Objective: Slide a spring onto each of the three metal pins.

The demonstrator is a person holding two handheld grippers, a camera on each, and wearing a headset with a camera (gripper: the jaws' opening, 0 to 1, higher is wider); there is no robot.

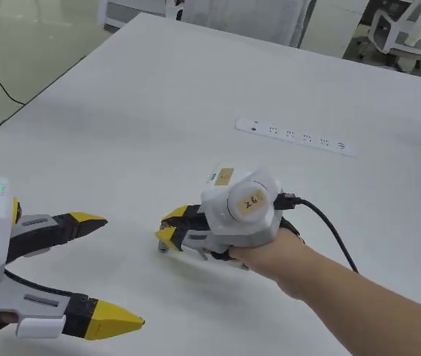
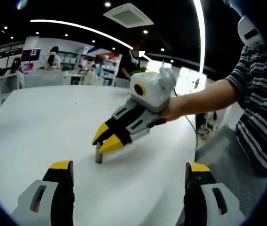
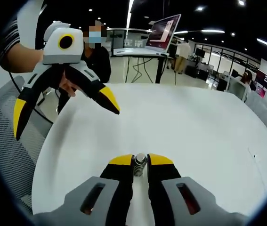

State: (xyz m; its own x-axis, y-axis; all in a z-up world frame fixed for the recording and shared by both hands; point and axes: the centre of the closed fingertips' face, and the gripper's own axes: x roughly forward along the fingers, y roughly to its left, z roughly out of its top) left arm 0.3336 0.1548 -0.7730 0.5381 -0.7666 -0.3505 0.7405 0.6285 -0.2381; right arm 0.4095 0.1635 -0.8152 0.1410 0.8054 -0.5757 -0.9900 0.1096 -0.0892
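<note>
Right claw (image 3: 140, 161): clenched on a spring (image 3: 140, 165), with one yellow tip pressing on each side of it.
Spring position: upright, lower end on the white table (image 1: 195, 96), gripped near its upper end. In the left gripper view it stands just under the right claw's tips.
Spring detail: grey coils with a rounded grey top showing between the tips in the right gripper view.
Right claw attitude: slopes down toward the table. In the head view its tips point to the person's left.
Hand (image 1: 269, 256): wraps the right claw's white body from behind.
Cable (image 1: 329, 222): black, runs from the back of that body across the table.
Left claw (image 1: 113, 271): released, jaws spread wide, nothing between them.
Left claw position: lower left of the head view, above the table, apart from the spring, with its tips aimed toward the right claw.
Power strip (image 1: 295, 136): white, lies flat on the table beyond the right claw, well apart from the spring.
Laptop (image 3: 164, 30): open, on a desk past the table's far edge in the right gripper view.
</note>
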